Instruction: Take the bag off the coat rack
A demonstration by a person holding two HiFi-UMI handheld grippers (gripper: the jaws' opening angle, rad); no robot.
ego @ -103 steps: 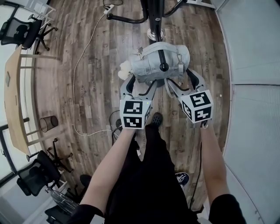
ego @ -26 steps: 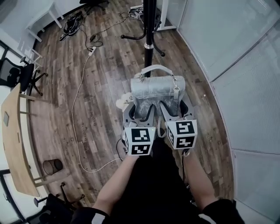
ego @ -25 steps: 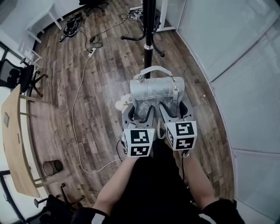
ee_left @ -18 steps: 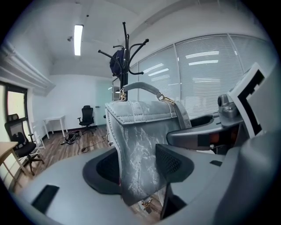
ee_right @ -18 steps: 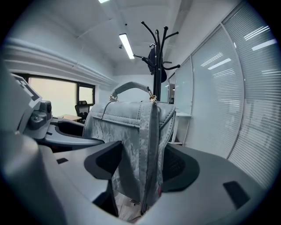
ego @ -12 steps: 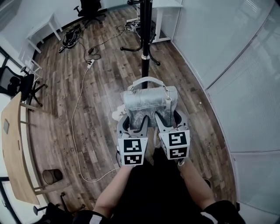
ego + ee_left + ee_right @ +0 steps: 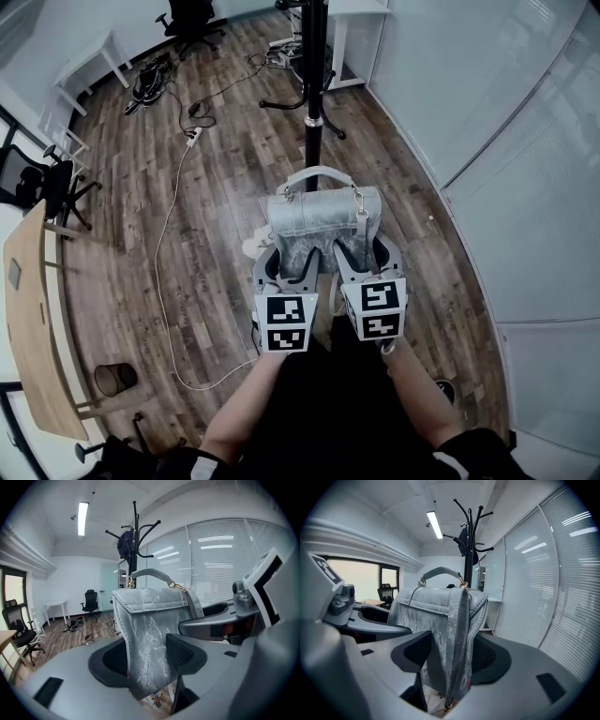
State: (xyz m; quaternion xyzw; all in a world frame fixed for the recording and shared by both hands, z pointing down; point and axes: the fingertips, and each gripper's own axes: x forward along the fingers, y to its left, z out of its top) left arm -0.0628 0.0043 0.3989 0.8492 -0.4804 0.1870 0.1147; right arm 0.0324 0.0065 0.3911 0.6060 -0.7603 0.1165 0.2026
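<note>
A pale grey handbag [image 7: 323, 217] with a curved top handle is carried upright between my two grippers, apart from the black coat rack [image 7: 311, 112] behind it. My left gripper [image 7: 291, 264] is shut on the bag's left end [image 7: 150, 630], with both pads against the fabric. My right gripper [image 7: 361, 255] is shut on the right end [image 7: 440, 620], over the shoulder strap. Its jaws have just been closing with the bag between them. In both gripper views the rack [image 7: 134, 536] [image 7: 469, 541] stands tall beyond the bag, and a dark item hangs from its hooks.
A white cable [image 7: 173, 216] runs over the wood floor on the left. Further left stand a wooden desk [image 7: 23, 319], office chairs [image 7: 42, 178] and a bin [image 7: 114, 378]. A glass wall [image 7: 487, 141] closes the right side.
A few seconds ago the bag hung against the rack's pole; now it is held apart from it, nearer the person. Over the last second both grippers moved slightly back and up with it.
</note>
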